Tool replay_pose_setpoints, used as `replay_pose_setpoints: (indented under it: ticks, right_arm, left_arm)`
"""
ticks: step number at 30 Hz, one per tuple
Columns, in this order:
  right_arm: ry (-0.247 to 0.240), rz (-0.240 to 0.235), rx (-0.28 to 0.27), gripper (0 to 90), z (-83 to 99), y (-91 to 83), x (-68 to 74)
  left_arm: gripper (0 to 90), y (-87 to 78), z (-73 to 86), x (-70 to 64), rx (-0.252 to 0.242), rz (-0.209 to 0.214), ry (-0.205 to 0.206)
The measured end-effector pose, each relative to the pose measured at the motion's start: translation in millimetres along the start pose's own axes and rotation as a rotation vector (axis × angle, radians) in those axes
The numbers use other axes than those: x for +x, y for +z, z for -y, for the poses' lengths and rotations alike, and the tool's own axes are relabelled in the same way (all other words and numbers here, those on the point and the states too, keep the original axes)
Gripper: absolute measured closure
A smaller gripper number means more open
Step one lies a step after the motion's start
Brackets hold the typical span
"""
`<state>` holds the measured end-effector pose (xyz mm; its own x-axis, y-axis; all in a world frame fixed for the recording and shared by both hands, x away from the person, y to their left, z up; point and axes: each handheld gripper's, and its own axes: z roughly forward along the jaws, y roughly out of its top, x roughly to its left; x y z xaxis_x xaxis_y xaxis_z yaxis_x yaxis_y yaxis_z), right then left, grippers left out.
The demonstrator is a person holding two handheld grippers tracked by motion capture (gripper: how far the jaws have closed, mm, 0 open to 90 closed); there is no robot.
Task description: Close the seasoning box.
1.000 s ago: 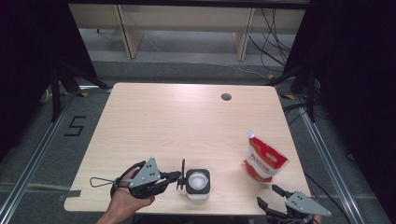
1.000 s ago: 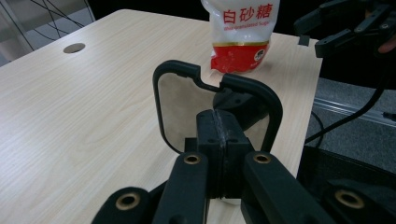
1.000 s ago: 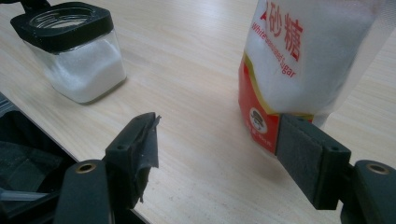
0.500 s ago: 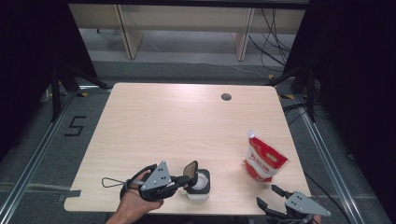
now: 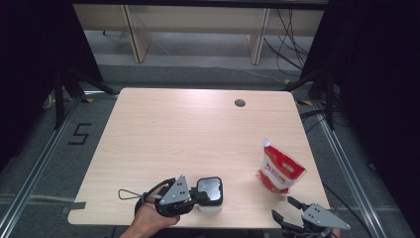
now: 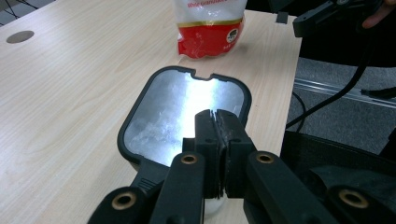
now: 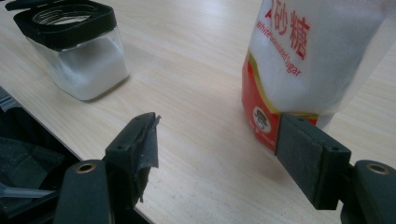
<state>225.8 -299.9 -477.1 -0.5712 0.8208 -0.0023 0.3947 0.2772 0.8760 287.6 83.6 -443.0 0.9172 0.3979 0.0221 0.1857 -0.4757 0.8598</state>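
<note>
A square glass jar [image 7: 81, 65] of white granules stands near the table's front edge. Its black-rimmed lid [image 5: 210, 188] with a shiny panel [image 6: 177, 107] sits tilted above it, and the round mouth [image 7: 65, 14] shows underneath. My left gripper [image 5: 199, 196] is shut, its tips [image 6: 217, 122] lying over the lid's near edge, with nothing visible between the jaws. A red and white sugar pouch [image 5: 279, 168] stands at the right. My right gripper [image 5: 282, 208] is open at the front edge, with the pouch [image 7: 299, 51] just beyond its right jaw [image 7: 308, 158].
The light wood table [image 5: 188, 134] has a round cable hole [image 5: 239, 103] at the back right. A cable loop [image 5: 128, 193] trails left of my left hand. Metal floor rails run along both sides of the table, and shelving stands behind it.
My left gripper has shifted right against the jar. The lid swung up into a tilt and now lies flatter and dark above the jar. The right gripper has stayed put.
</note>
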Motion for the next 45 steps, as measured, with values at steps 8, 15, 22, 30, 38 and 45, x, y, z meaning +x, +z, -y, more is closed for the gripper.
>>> replay_pose_setpoints:
  ticks: [8,15,22,30,38,45]
  right_arm:
    - [0.03,-0.007,0.009,31.1,0.3,-0.5,2.1]
    - [0.029,-0.007,0.012,31.1,0.3,-0.4,2.4]
    - [0.022,-0.023,0.008,30.9,0.2,1.0,2.1]
    - [0.033,-0.018,0.024,30.8,0.4,0.2,4.9]
    - [0.001,-0.024,0.02,30.7,0.5,1.8,2.4]
    - [0.003,-0.031,0.018,30.7,0.5,2.7,2.8]
  left_arm:
    - [85.6,4.9,1.2,-0.5,0.009,0.013,0.009]
    - [77.7,1.0,0.5,1.3,-0.016,0.029,-0.023]
    - [60.6,-5.1,0.8,4.4,-0.036,0.042,-0.042]
    - [46.3,-13.5,4.7,6.1,-0.028,0.023,-0.069]
    - [37.5,-25.2,14.1,10.6,-0.025,-0.004,-0.1]
    - [36.2,-31.9,28.8,14.9,-0.012,-0.011,-0.098]
